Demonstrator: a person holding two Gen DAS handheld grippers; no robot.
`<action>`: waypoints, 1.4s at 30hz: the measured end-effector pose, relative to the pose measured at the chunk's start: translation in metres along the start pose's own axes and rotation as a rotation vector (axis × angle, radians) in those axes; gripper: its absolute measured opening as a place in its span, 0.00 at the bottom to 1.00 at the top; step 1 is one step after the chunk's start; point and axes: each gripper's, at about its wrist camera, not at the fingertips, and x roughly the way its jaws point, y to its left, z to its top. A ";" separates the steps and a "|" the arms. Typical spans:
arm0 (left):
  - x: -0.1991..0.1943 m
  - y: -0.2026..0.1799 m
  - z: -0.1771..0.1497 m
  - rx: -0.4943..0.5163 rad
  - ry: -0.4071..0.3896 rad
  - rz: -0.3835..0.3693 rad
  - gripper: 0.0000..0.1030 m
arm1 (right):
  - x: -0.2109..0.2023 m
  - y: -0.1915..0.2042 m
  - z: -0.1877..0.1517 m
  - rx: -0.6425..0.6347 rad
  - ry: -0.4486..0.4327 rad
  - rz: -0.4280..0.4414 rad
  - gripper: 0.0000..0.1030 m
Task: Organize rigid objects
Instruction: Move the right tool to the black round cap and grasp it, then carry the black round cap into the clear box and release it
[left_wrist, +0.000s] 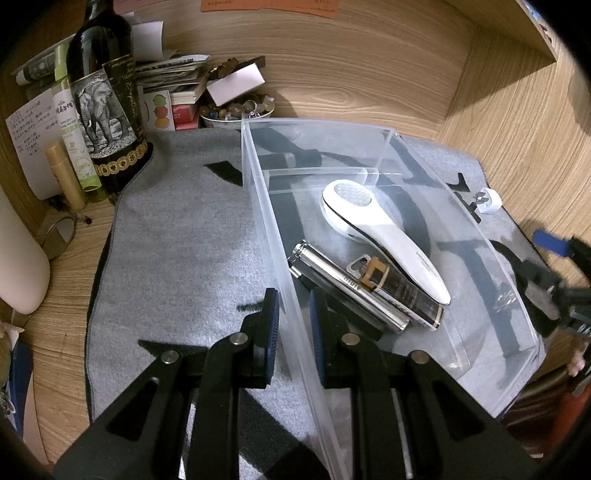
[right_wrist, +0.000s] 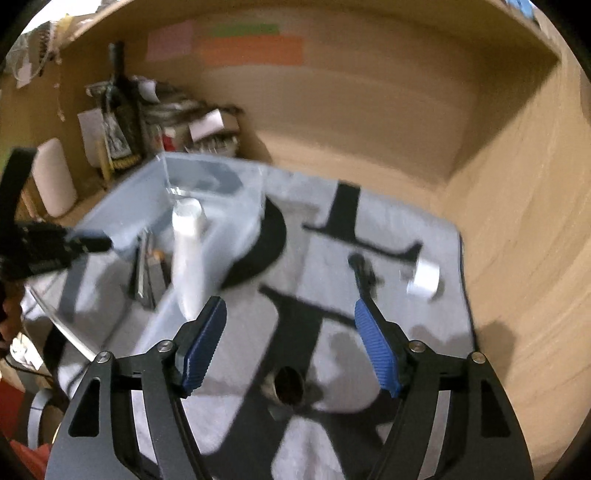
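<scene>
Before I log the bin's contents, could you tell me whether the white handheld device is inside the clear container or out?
Inside. The white handheld device lies within the clear container, leaning across the silver cylinder.

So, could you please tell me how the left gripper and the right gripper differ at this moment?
The left gripper is shut on the near wall of the clear plastic bin, while the right gripper stands open with nothing between its pads. The left gripper is at the bin; the right gripper is out over the grey mat, beside the bin. Both have black frames and ribbed blue pads.
</scene>
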 end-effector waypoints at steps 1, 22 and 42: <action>0.000 0.000 0.000 0.000 0.000 0.000 0.16 | 0.005 -0.001 -0.005 0.007 0.016 0.003 0.67; 0.003 0.001 -0.001 -0.002 0.012 0.005 0.16 | 0.031 0.012 -0.038 -0.024 0.095 0.057 0.30; 0.003 0.001 -0.001 -0.001 0.010 0.010 0.15 | -0.011 0.033 0.030 -0.044 -0.129 0.121 0.30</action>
